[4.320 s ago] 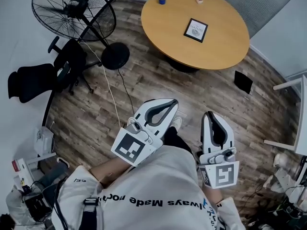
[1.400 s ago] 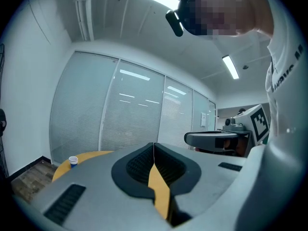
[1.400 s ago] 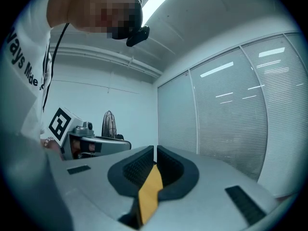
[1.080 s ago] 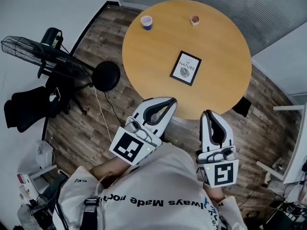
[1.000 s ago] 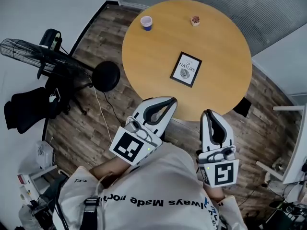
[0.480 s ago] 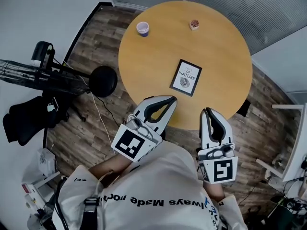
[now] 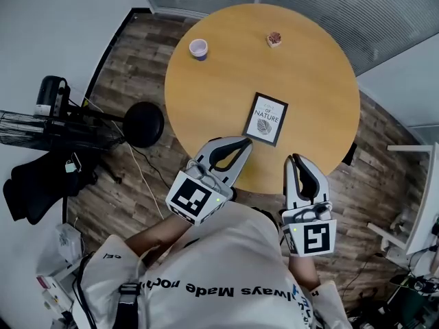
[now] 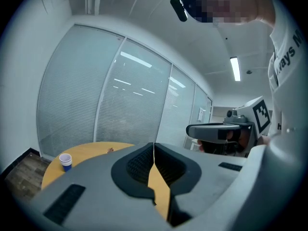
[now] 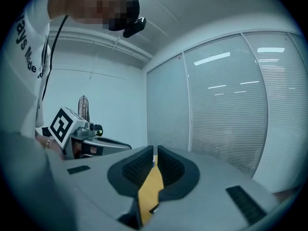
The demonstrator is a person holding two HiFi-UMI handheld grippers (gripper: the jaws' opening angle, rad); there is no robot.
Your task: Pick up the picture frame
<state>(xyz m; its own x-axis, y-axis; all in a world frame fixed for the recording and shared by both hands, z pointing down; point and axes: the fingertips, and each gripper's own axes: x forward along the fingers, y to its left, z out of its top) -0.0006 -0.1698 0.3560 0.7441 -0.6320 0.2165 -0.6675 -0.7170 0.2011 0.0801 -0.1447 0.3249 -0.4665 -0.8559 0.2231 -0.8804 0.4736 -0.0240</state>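
Note:
A black picture frame (image 7: 265,118) with a white print lies flat on the round wooden table (image 7: 309,67), toward its near edge. My left gripper (image 7: 245,142) is shut and empty, and its tips hover over the table edge just short of the frame's near left corner. My right gripper (image 7: 296,159) is also shut and empty, with its tips at the table's near rim to the right of the frame. In the left gripper view the jaws (image 8: 154,144) meet in a thin line. The right gripper view shows that gripper (image 9: 155,150) with its jaws together and only tabletop behind them.
A white and blue paper cup (image 7: 198,49) and a small brown object (image 7: 274,39) stand on the far part of the table. A floor fan with a round black base (image 7: 143,124) and a black chair (image 7: 38,184) stand to the left. White furniture (image 7: 418,197) is at the right.
The person has stepped closer to the table. Both grippers moved forward, from over the floor to the table's near edge beside the frame. Both stayed shut.

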